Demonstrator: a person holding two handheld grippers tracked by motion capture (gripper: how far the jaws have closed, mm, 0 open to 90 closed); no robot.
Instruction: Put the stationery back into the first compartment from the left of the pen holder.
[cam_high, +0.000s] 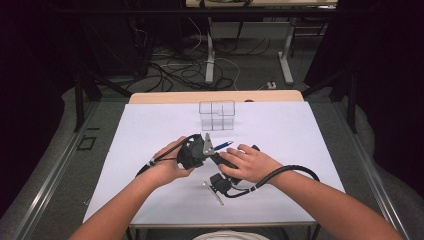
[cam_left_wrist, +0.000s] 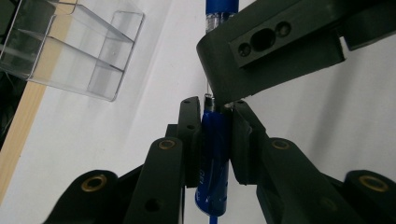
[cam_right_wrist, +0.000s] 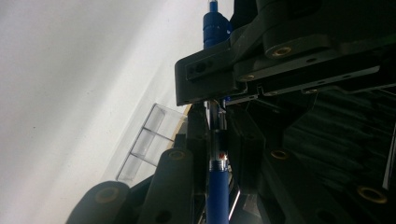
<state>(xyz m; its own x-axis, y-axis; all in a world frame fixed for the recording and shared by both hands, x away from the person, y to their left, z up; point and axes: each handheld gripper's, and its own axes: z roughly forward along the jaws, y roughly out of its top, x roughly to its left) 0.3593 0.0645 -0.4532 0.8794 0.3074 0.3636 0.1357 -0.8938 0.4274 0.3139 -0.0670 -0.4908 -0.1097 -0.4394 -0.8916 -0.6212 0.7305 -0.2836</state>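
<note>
**Blue pen held between two black hand-held grippers, white-topped desk**

High view. Item 1: desk with a matt white sheet top (cam_high: 150, 130) and a pale wood strip along its far edge. Item 2: clear plastic compartment organiser (cam_high: 217, 115), square-walled and glossy, standing near the middle of the far edge. Item 3: slim blue plastic pen (cam_high: 223, 145), above the middle of the desk, its free end pointing toward the right edge. Item 4: left gripper (cam_high: 206, 150), black, with a grey three-cornered plate on top, in the person's left hand (cam_high: 167, 167). Item 5: right gripper (cam_high: 220, 157), black, cable looping toward the near right corner, under the person's right hand (cam_high: 250, 162). The two grippers meet at the pen.

Left gripper view. The left gripper (cam_left_wrist: 215, 140) has its matt black jaws closed on the pen's dark blue barrel (cam_left_wrist: 214, 154), pads pressing both sides. Small pale print low on the barrel is too blurred to read. The right gripper's jaw crosses above, over the pen. The organiser (cam_left_wrist: 79, 56) lies at upper left, by the wood edge.

Right gripper view. The right gripper (cam_right_wrist: 218, 140) is clamped on the pen (cam_right_wrist: 218, 186) at a clear section with a silver ring and a small red mark, unreadable. The blue ribbed grip (cam_right_wrist: 213, 25) shows beyond the left gripper's jaw. The organiser (cam_right_wrist: 149, 140) sits behind.
</note>
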